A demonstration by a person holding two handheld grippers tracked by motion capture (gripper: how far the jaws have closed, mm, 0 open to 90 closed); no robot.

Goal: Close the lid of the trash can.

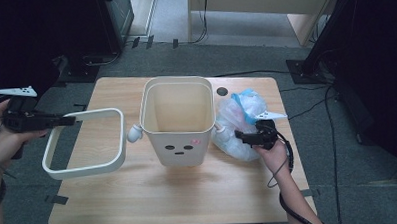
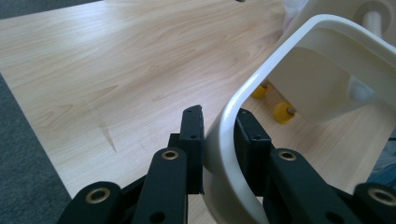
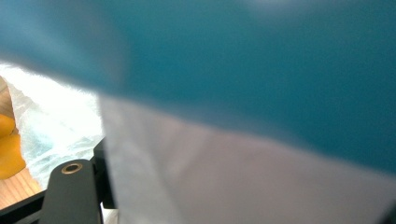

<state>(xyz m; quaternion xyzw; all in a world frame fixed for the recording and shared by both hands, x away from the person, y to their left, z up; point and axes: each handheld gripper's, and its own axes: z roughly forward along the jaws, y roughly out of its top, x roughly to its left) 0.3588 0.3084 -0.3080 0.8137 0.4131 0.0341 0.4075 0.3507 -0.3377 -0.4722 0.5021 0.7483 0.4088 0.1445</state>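
Two claws engaged, one on each side of a cream waste bin (image 1: 180, 142) standing upright mid-table. Left gripper (image 1: 69, 120) pinching the far-left edge of the bin's loose rim frame (image 1: 83, 171); seen in the left gripper view with jaws pressed on either face of that frame (image 2: 222, 158). Frame clear of the bin, well to its left, tilted, its near side hanging lower over the left edge of the table (image 1: 139, 199), its long axis running roughly left to right.

Bin mouth uncovered, nothing visible inside.

Right of the bin, touching its right wall: a stuffed translucent bag (image 1: 236, 115) with a blue top, lying on the table. Right gripper (image 1: 240, 136) at the bag's near side, pointing left into it. In the right gripper view, blue and grey film (image 3: 280, 70) pressed up against the lens and draped across the jaws; impossible to tell whether gripping or merely spread around the plastic.

Judged as the deciding relation: bag to the right of and below the open mouth, so up and leftward over the bin's right wall for the right claw, by far the nearer of the two. Frame best kept out left meanwhile.
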